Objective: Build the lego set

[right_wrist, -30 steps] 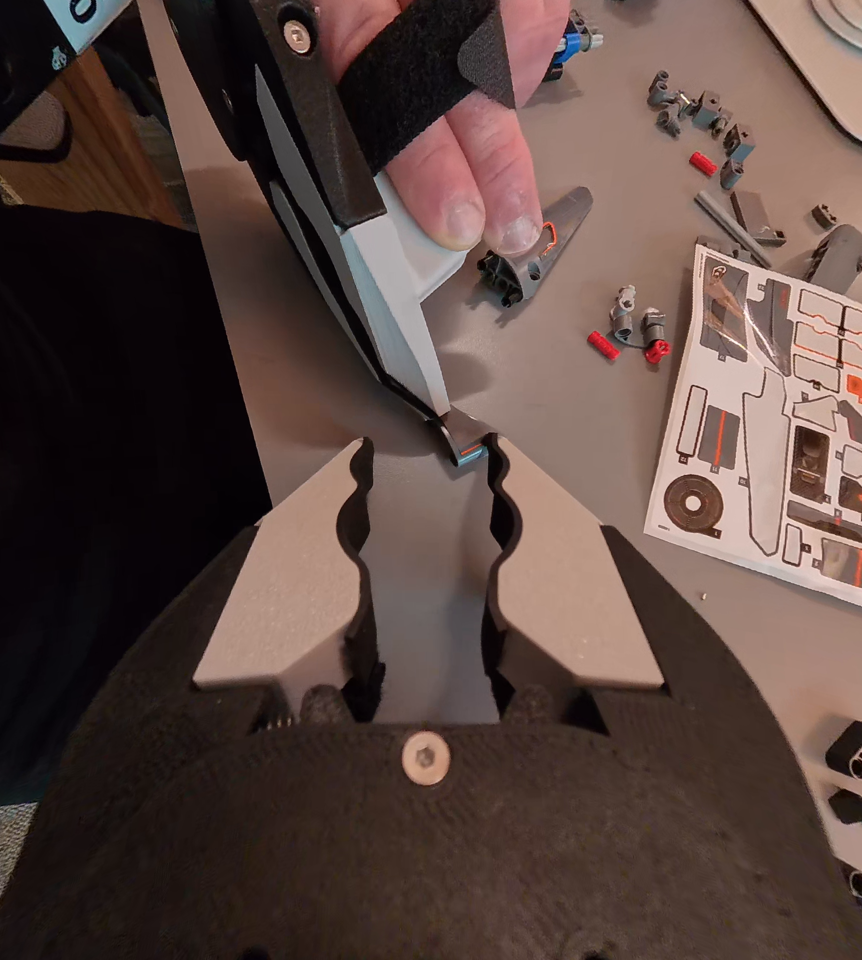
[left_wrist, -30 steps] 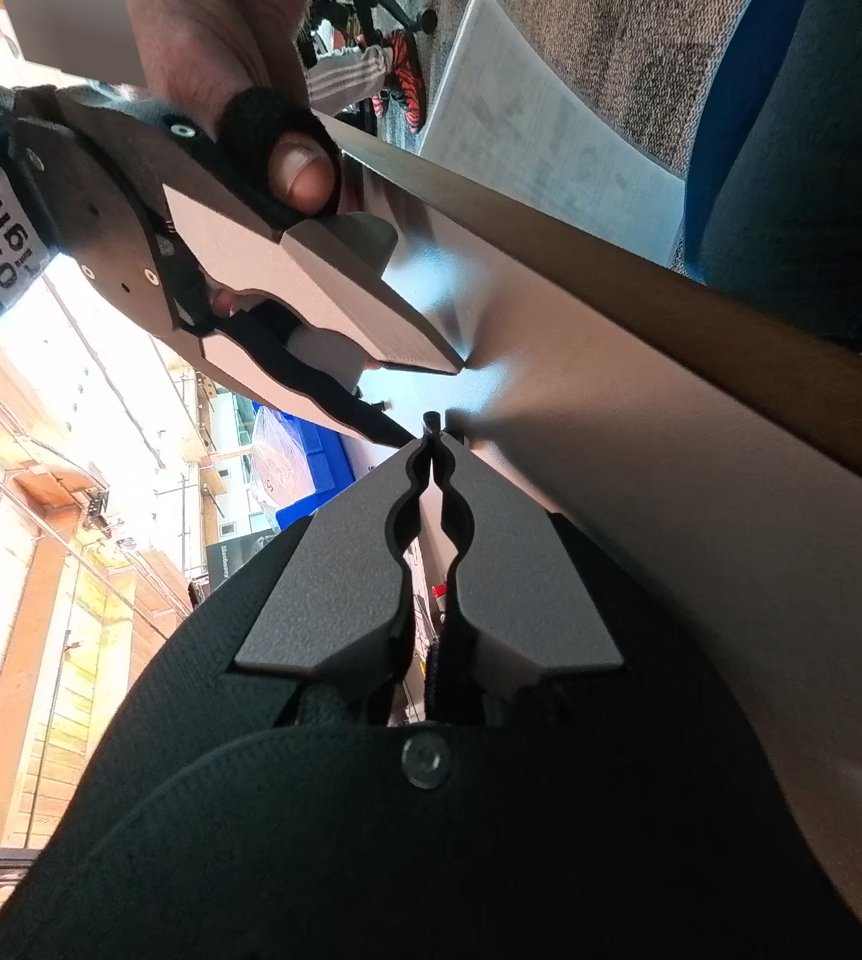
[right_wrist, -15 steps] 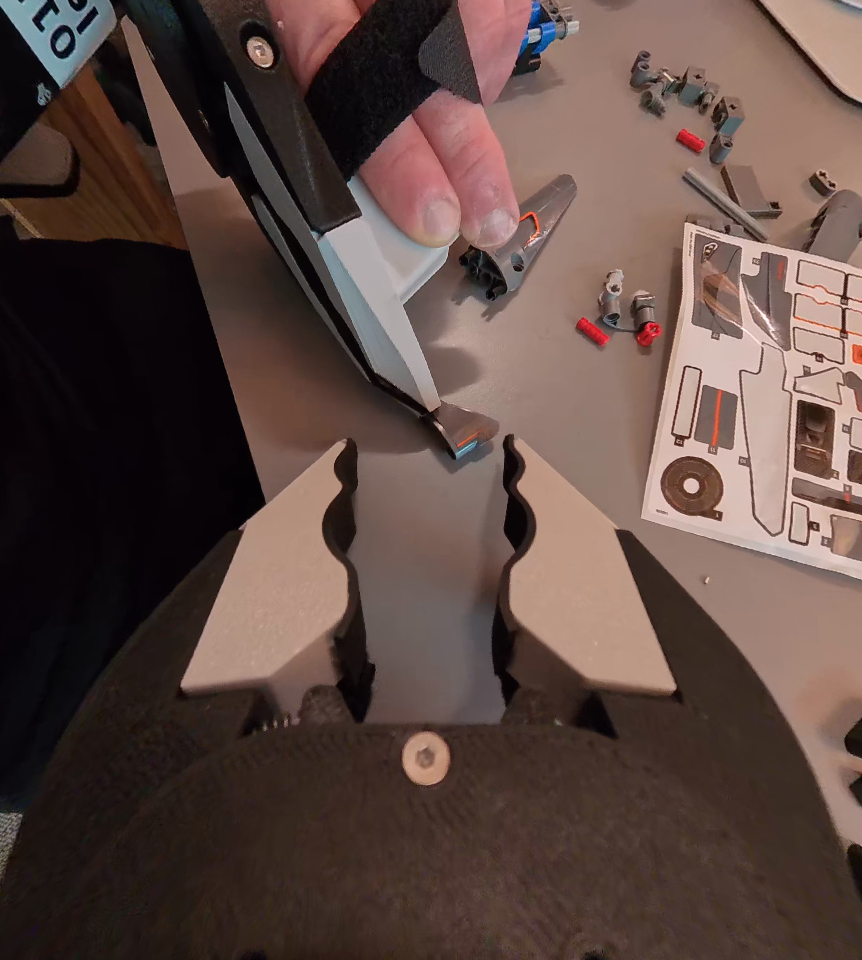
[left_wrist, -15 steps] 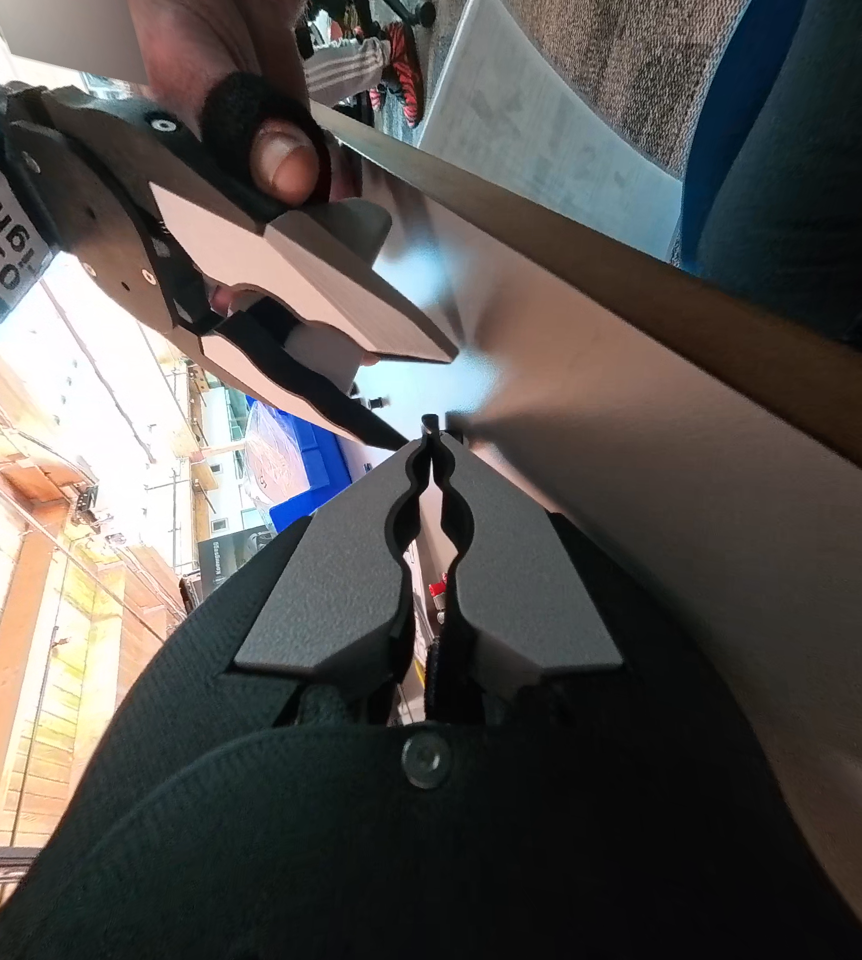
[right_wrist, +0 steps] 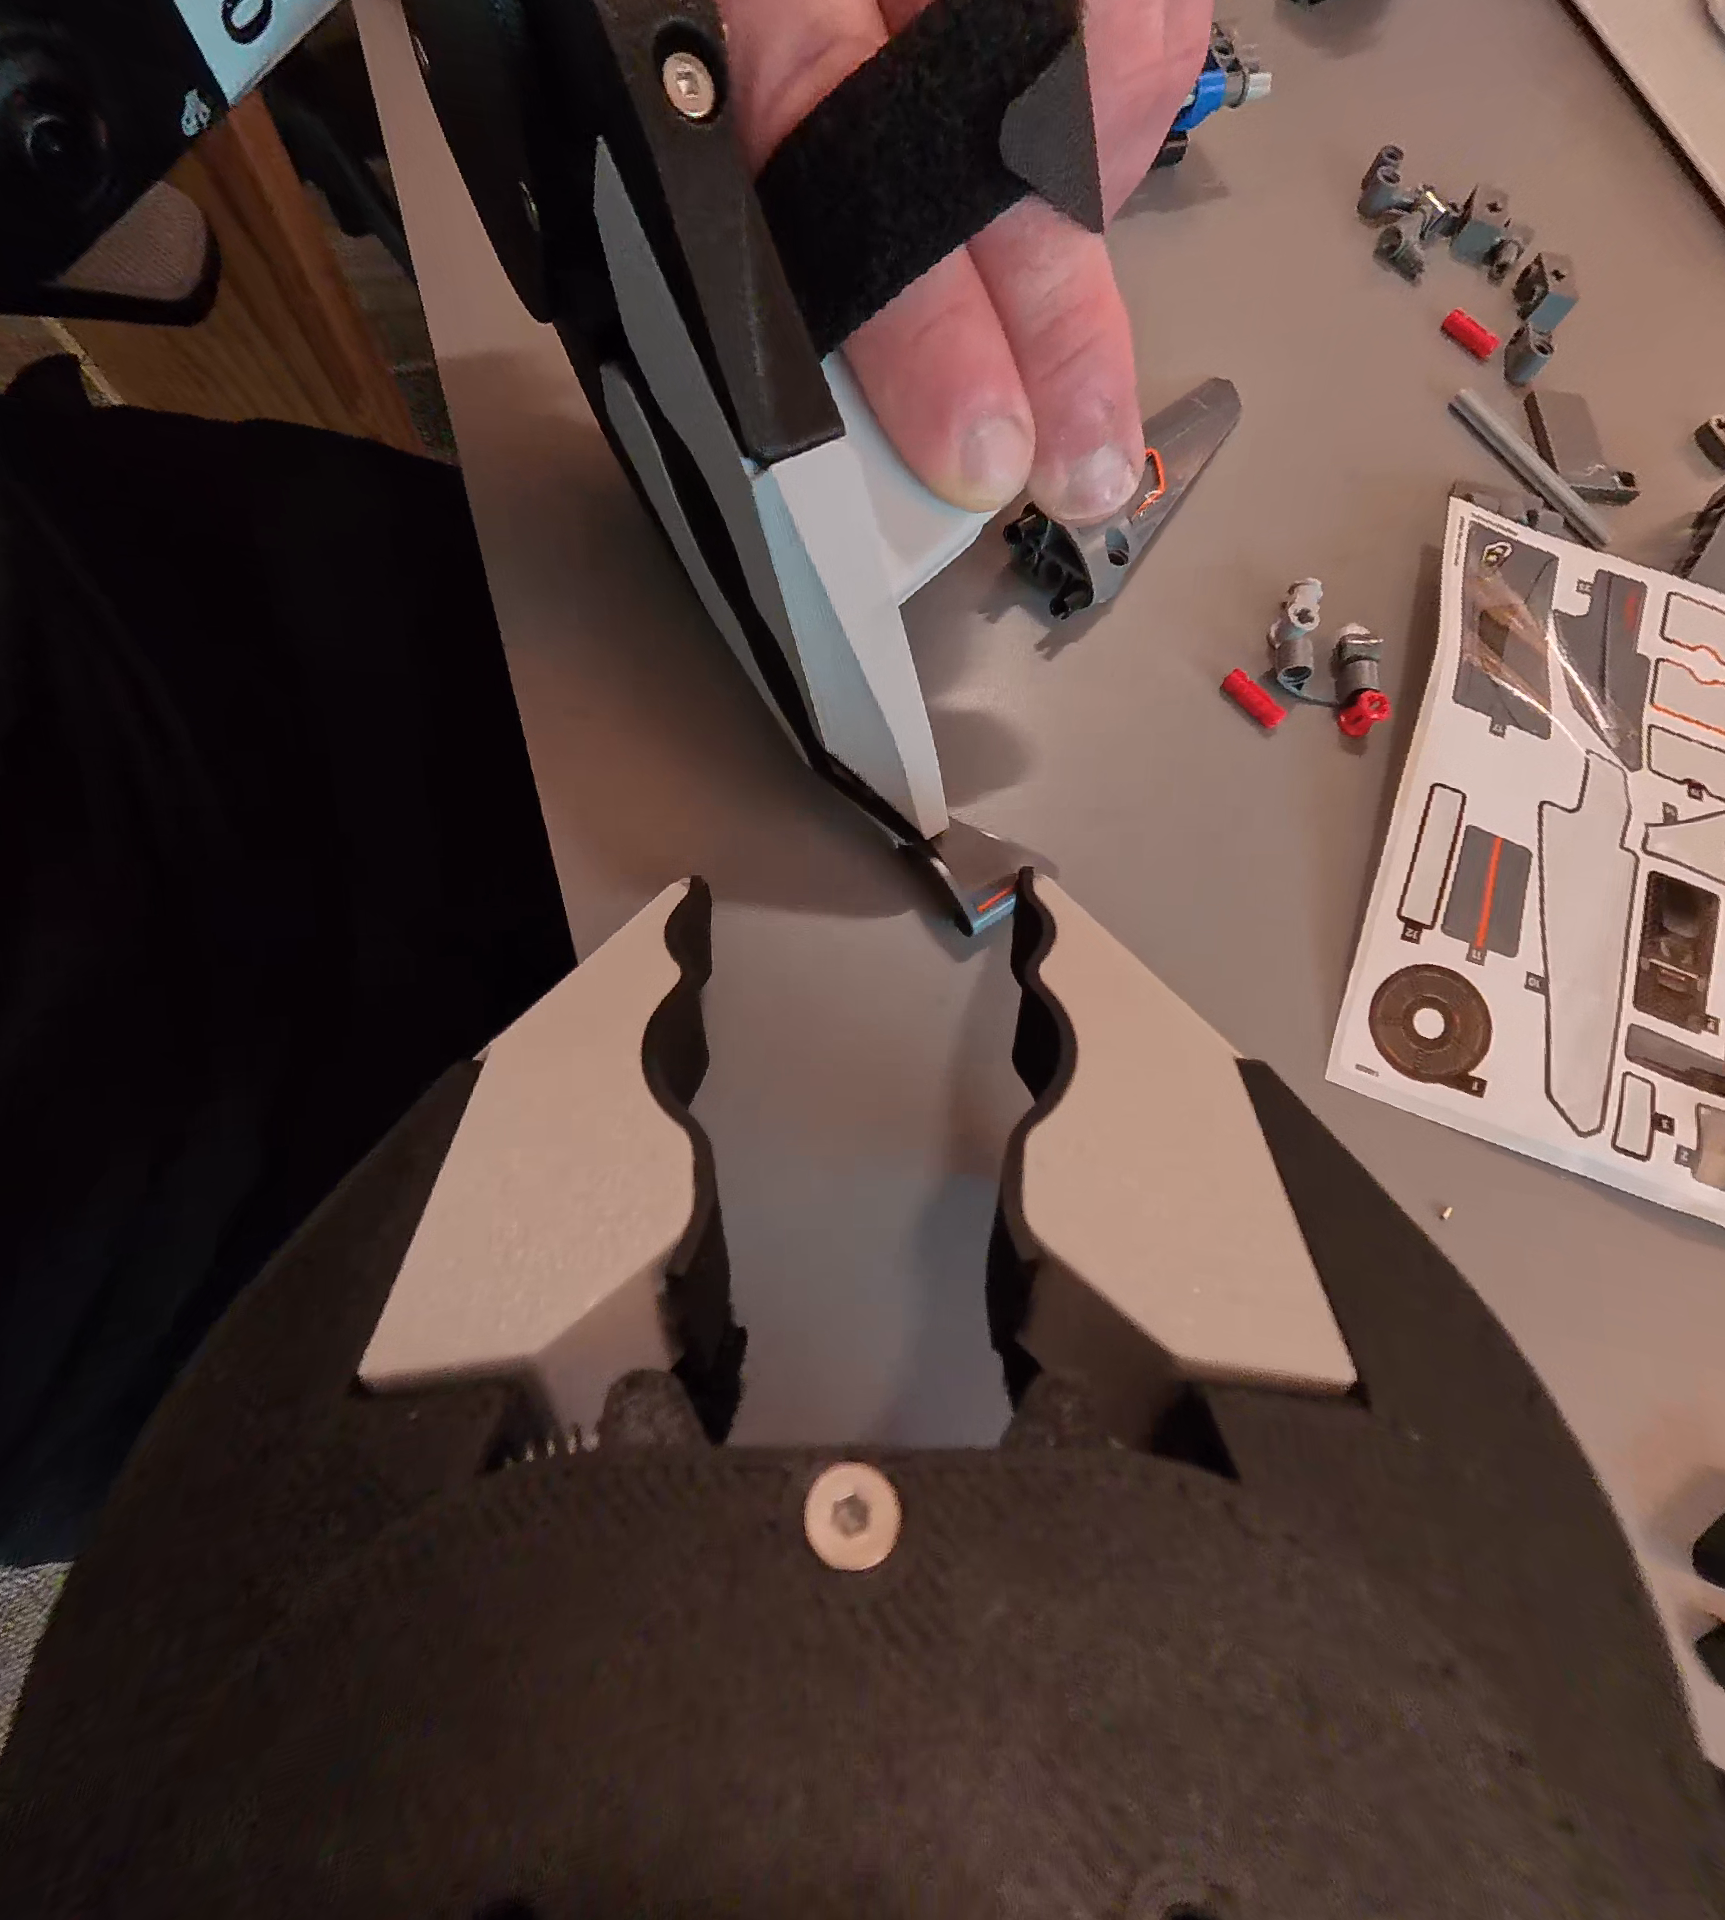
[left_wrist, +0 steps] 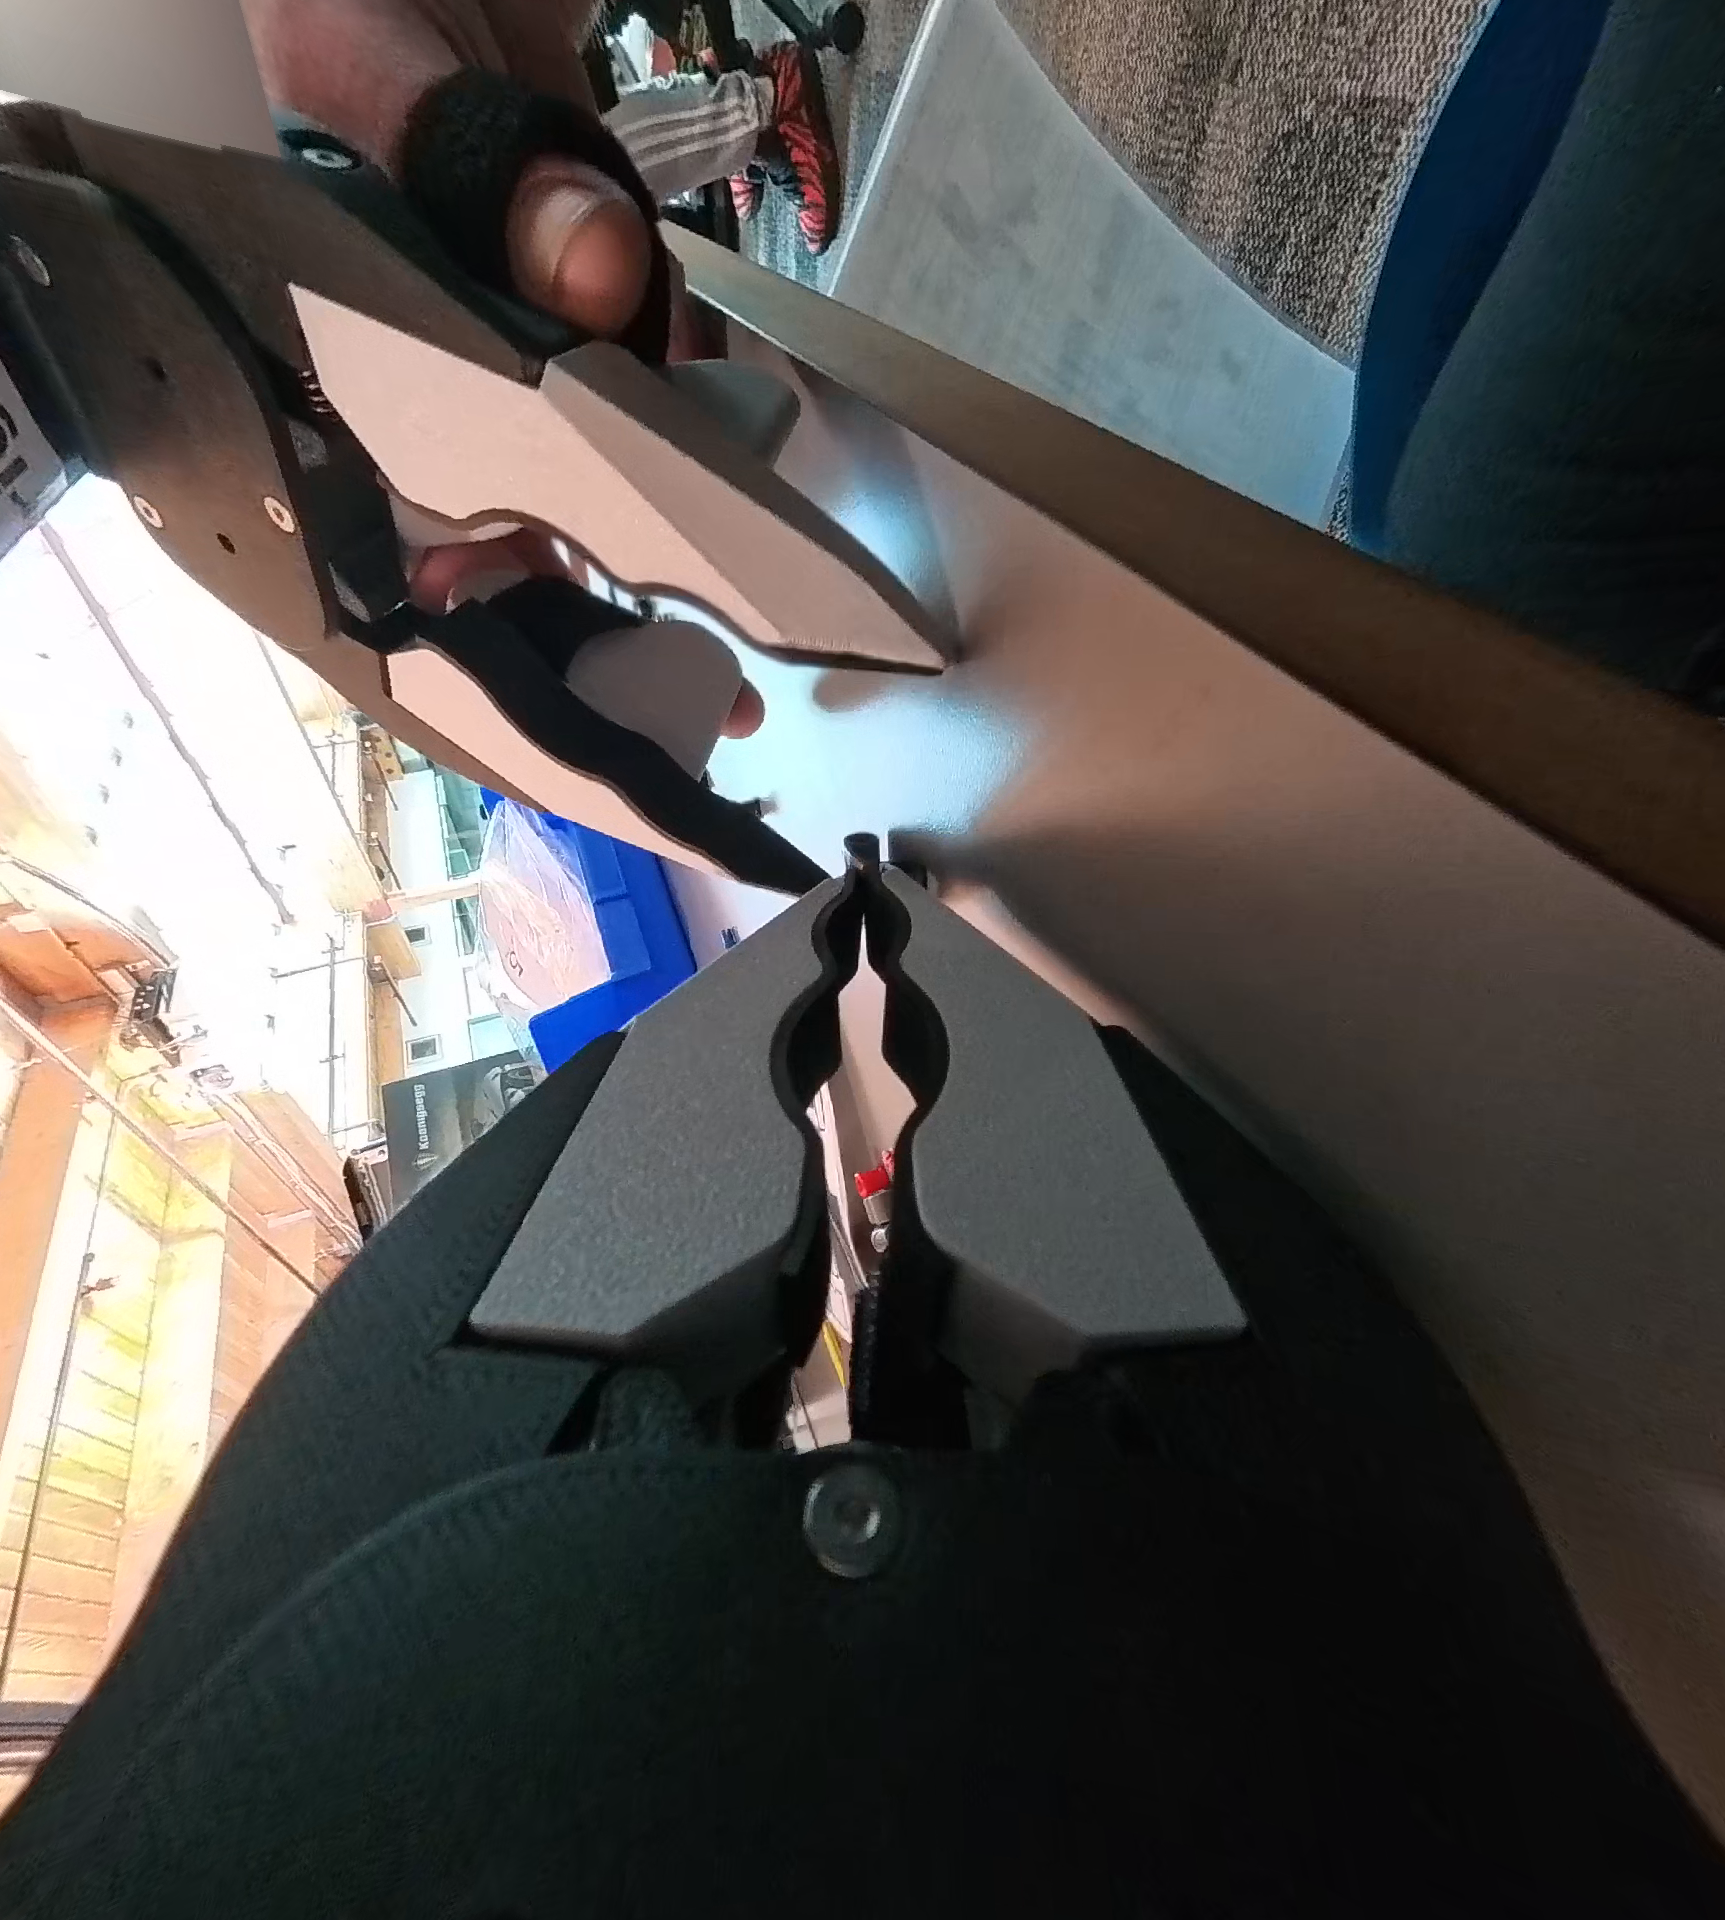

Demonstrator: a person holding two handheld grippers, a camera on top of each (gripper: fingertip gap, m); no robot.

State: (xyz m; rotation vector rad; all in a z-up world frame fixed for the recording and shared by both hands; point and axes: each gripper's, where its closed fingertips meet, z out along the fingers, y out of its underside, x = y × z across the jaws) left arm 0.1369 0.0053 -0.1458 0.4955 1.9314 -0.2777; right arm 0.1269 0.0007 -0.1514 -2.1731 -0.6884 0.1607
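Closing back in, the right gripper [right_wrist: 858, 904], jaws wide, now touches the small piece [right_wrist: 983, 902] pinched in the left gripper [left_wrist: 866, 871] just above the tabletop [right_wrist: 1201, 914]; a handover or sticker press looks imminent.

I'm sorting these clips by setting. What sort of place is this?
Probably an office or workshop desk: a grey table strewn with small lego parts, a sticker sheet beside them, carpet below, and blue storage bins farther off.
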